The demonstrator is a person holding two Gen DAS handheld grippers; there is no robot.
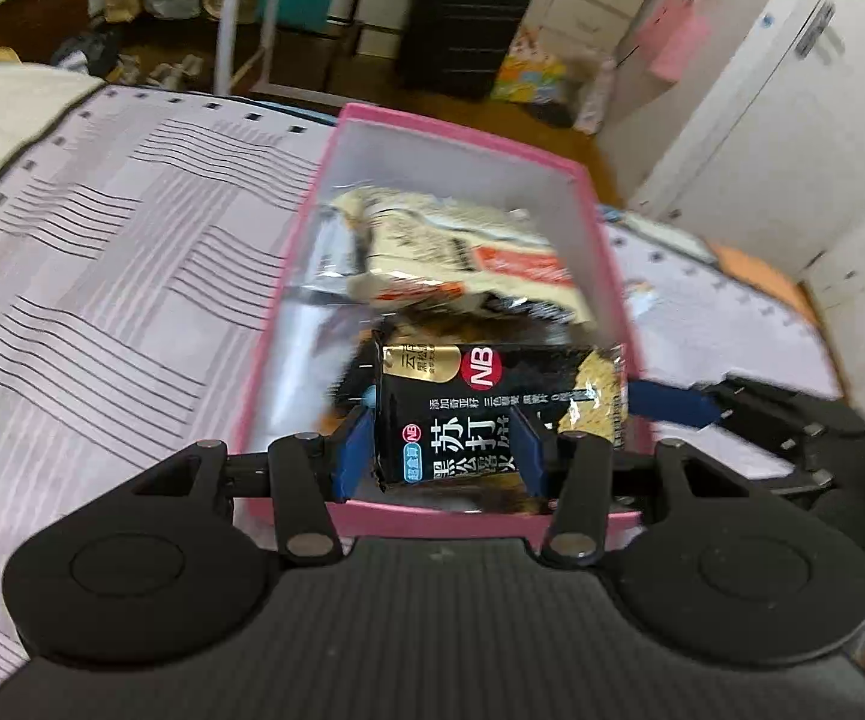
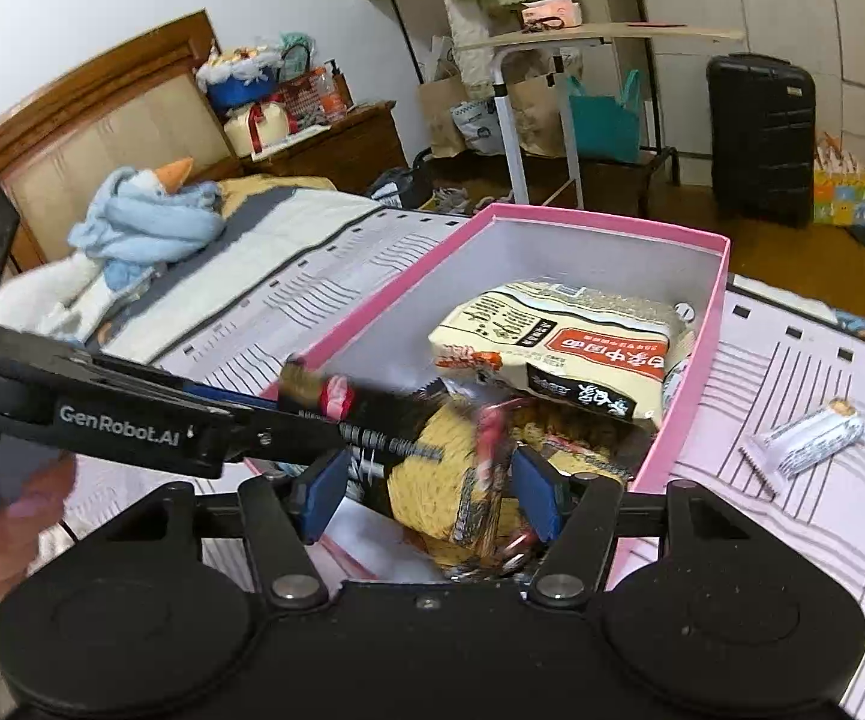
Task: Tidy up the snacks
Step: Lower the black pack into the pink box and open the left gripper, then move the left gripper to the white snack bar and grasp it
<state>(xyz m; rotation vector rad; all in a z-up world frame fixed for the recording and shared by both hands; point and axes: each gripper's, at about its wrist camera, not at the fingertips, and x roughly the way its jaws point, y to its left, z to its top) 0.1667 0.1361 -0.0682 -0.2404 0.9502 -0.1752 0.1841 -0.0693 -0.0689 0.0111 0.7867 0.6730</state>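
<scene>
A pink box (image 1: 468, 135) (image 2: 606, 222) stands on the bed and holds snack packets. My left gripper (image 1: 441, 447) is shut on a black soda-cracker packet (image 1: 492, 408) over the box's near end. My right gripper (image 2: 429, 489) is over the box's near end too, its jaws around a yellow-and-black snack packet (image 2: 432, 480); the image is blurred there. A cream noodle packet (image 1: 462, 252) (image 2: 570, 348) lies deeper in the box. The left gripper's arm (image 2: 132, 414) reaches in from the left in the right wrist view.
A small white wrapped bar (image 2: 810, 438) lies on the striped bedspread (image 1: 102, 300) right of the box. A blue plush toy (image 2: 144, 222) lies by the headboard. A black suitcase (image 2: 762, 138) and a side table (image 2: 582, 36) stand on the floor beyond.
</scene>
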